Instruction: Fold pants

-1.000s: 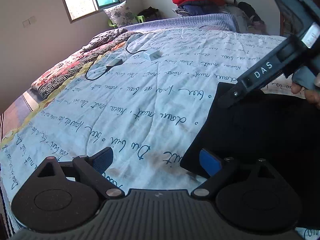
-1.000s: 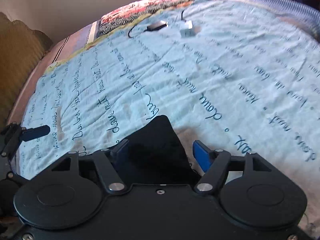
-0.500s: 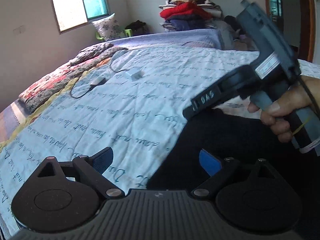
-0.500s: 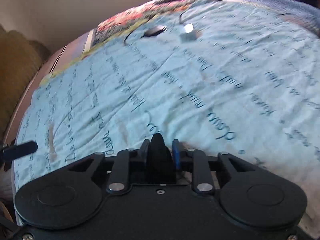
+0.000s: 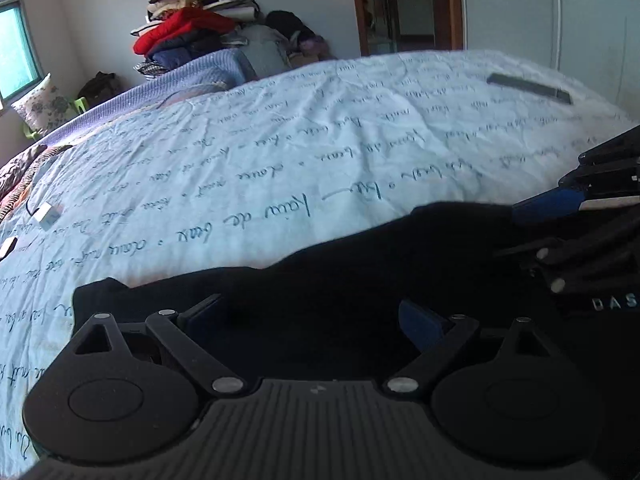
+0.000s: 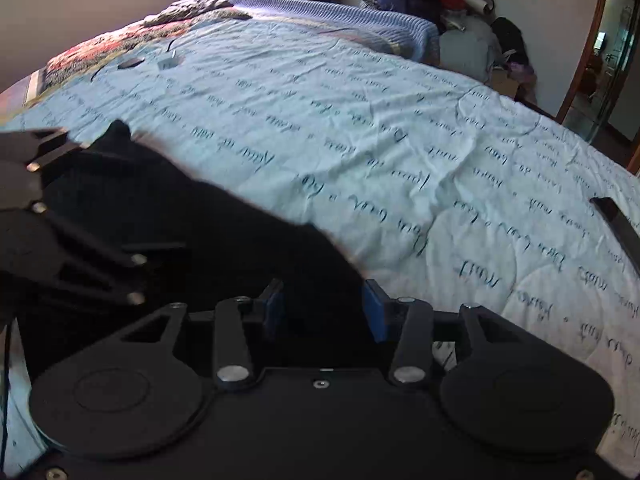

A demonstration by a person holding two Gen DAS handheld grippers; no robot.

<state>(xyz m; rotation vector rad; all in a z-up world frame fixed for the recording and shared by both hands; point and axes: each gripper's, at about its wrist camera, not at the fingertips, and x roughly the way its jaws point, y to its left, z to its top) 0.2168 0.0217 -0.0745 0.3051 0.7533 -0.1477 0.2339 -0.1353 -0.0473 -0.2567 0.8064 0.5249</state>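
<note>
Black pants (image 5: 340, 276) lie on a light blue quilt with dark script (image 5: 280, 152). My left gripper (image 5: 312, 316) is open, its blue pads low over the dark cloth with nothing between them. My right gripper (image 6: 324, 312) has its jaws partly apart with a fold of the black pants (image 6: 200, 220) between the pads; whether they pinch it is unclear. The right gripper shows at the right edge of the left wrist view (image 5: 540, 206), its blue pad at the pants' edge. The left gripper shows at the left edge of the right wrist view (image 6: 60, 144).
A pile of clothes with a red jacket (image 5: 180, 32) stands beyond the bed's far end. A white charger with cable (image 5: 46, 214) lies on the quilt at the left. A dark flat bar (image 5: 528, 88) lies at the far right of the bed. A doorway (image 5: 404, 4) is behind.
Both grippers have swung to the right across the bed. The right gripper, shut on a pants fold half a second ago, now has its pads wider apart. The pants now spread under both grippers.
</note>
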